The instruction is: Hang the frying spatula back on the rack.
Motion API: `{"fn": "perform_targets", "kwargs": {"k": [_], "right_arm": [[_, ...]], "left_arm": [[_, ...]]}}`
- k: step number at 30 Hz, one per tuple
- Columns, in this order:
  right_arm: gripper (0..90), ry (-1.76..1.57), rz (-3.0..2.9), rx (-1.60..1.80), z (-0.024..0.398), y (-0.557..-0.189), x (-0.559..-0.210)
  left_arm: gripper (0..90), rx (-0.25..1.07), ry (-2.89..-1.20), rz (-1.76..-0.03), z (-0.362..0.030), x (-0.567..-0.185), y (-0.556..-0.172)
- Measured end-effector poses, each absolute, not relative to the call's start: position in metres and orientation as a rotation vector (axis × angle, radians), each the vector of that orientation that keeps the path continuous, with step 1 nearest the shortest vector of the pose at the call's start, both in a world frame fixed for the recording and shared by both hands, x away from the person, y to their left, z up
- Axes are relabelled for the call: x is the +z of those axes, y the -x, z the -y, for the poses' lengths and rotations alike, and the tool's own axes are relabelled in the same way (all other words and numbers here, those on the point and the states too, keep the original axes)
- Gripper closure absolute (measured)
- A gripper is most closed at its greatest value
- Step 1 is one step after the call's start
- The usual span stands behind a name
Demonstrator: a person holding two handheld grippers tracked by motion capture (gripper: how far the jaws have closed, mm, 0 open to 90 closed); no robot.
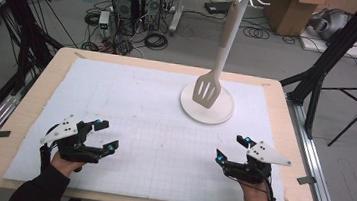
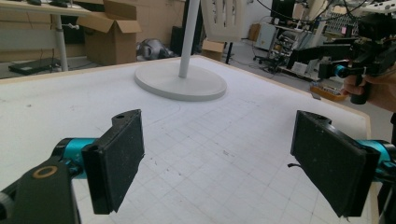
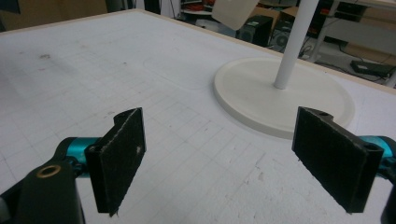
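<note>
I am holding the left gripper (image 1: 104, 134) and right gripper (image 1: 230, 147) low over the near white mat (image 1: 130, 110), jaws spread and gripping nothing. Farther off, the slotted spatula (image 1: 207, 89) is hanging from the white rack (image 1: 217, 115), right of centre.

Table: I see a wooden table (image 1: 24, 109) covered by a white gridded mat (image 1: 139, 121).
Stand: a white stand (image 1: 207, 103) with a round base sits right of centre toward the far edge; its pole rises to a ring of hooks.
Spatula: a cream slotted spatula (image 1: 208, 87) hangs from the hooks, blade down, just over the base.
Left tongs: my left tongs (image 1: 104, 134) sit near the front left, jaws spread, nothing between them.
Right tongs: my right tongs (image 1: 229, 148) sit at the front right, jaws apart, empty, well short of the stand.
Floor: computer towers (image 1: 136, 5), cables and cardboard boxes (image 1: 296, 10) lie beyond the table.
</note>
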State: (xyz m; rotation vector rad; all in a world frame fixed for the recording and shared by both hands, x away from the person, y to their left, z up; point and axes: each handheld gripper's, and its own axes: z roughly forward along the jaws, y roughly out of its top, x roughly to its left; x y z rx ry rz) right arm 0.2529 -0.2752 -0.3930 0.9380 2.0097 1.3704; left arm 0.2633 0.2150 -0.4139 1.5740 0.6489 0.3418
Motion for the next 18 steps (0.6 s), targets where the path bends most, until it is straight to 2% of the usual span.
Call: {"fn": "perform_targets", "kwargs": {"k": [18], "right_arm": [[16.0,-0.95,-2.033,1.35,0.276,-0.2579,-0.3983]], "left_arm": [[17.8,0.315,-1.568,-0.671,-0.2134,-0.418,-0.2657]]}}
